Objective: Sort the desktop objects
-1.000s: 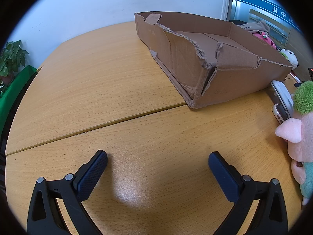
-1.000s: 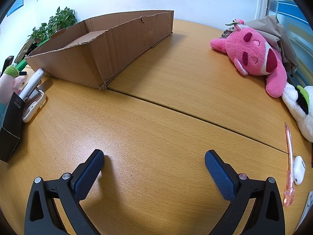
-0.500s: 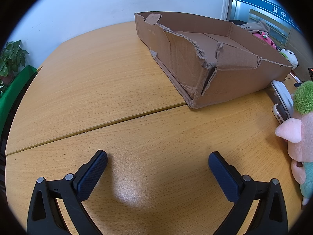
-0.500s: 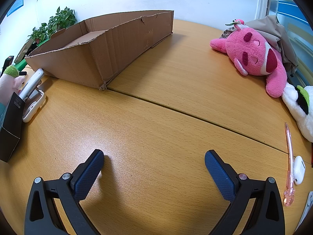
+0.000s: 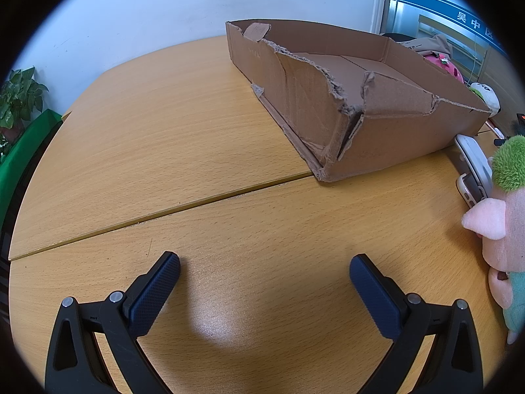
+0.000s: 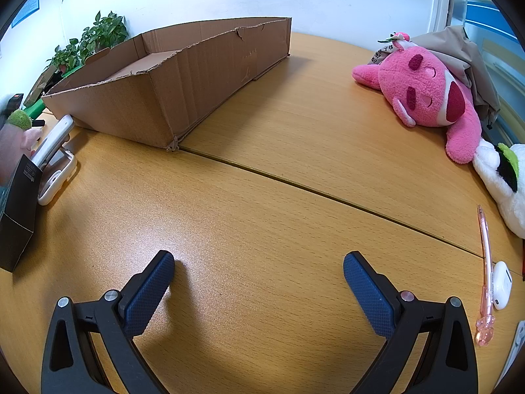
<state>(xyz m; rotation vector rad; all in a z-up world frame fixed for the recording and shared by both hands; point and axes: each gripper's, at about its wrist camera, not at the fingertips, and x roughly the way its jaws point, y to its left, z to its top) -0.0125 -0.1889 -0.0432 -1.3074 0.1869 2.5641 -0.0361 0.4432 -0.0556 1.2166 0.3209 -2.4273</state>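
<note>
A shallow torn cardboard box stands on the wooden table, also in the right wrist view. A pink pig plush with green hair and a white stapler lie right of my left gripper, which is open and empty over bare table. My right gripper is open and empty. A pink bear plush, a white plush, a pink pen and a white earbud case lie to its right. A black box stands at its left.
The table has a seam running across it. Potted plants stand at the back left beyond the table edge. A beige cloth lies behind the pink bear. A white wall is behind.
</note>
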